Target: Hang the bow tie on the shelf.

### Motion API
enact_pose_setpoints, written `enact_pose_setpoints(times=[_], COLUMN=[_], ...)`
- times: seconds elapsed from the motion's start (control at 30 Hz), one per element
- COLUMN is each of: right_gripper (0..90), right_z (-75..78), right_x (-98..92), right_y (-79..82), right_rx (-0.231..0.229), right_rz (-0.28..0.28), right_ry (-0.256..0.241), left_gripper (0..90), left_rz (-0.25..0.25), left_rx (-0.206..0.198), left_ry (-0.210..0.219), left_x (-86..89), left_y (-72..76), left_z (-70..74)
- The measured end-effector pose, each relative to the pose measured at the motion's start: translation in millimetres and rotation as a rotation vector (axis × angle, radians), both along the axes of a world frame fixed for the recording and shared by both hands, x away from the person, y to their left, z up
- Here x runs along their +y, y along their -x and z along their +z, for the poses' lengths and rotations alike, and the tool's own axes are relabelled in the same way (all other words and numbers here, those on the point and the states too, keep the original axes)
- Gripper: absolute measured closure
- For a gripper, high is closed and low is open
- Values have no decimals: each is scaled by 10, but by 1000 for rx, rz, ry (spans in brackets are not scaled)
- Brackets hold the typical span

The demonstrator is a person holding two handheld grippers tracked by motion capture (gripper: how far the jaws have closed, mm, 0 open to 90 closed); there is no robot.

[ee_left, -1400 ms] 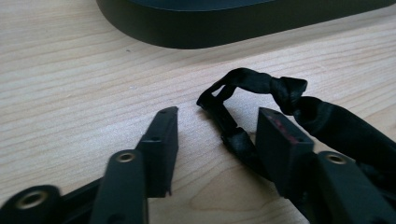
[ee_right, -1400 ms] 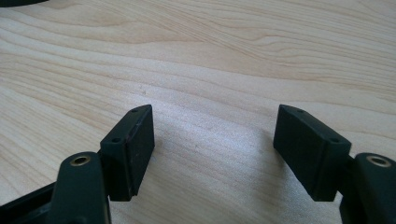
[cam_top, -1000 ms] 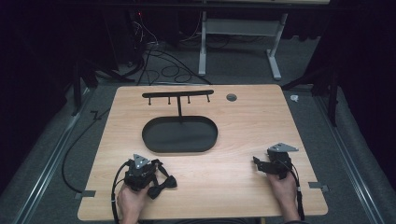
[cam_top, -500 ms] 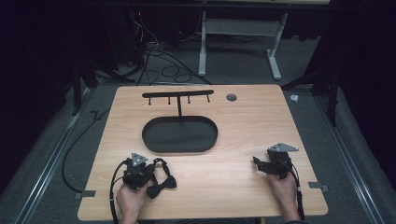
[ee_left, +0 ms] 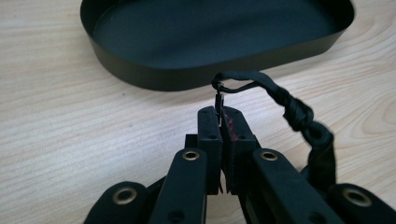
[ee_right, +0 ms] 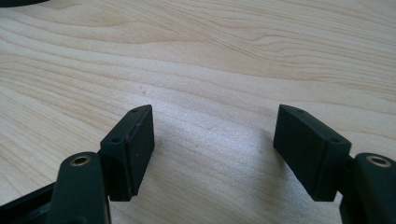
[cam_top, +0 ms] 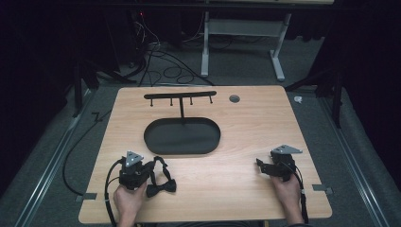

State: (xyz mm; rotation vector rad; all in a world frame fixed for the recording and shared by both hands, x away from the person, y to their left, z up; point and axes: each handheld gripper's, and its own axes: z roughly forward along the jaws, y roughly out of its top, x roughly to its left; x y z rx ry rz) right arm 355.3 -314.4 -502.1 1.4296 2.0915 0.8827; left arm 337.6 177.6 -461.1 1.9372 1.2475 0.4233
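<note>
Left hand-held gripper clamped on bow tie strap clasp; light, floppy fabric; right hand-held gripper jaws apart over counter.

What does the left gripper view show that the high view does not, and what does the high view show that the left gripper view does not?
Left gripper view alone: the left gripper has its fingers shut on a small metal hook at the end of the bow tie strap.

High view alone: the whole bow tie, the hanger stand with its pegs, the right gripper and both hands.

Both: the black oval tray, the wooden table and the strap near the tray.
</note>
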Motion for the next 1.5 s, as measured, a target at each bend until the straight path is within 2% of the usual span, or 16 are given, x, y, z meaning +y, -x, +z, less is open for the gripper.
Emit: enact_pose_setpoints(times=[0.5,0.9,1.27,1.5], right_gripper=[301,301,301,301], right_z=[0,1,1,1], right_x=[0,1,-1,-1], right_y=[0,0,1,1], right_rx=[0,1,3,3], right_rz=[-1,-2,-2,-2], right_ry=[-1,-2,-6,-6], left_gripper=[874,874,874,874], left_rz=[-30,-44,-77,-87], left_rx=[-54,-96,-88,-90], left_ry=[53,49,63,52], left_x=[5,-24,-84,-108], left_y=[40,13,-111,-177], left_z=[264,443,549,617])
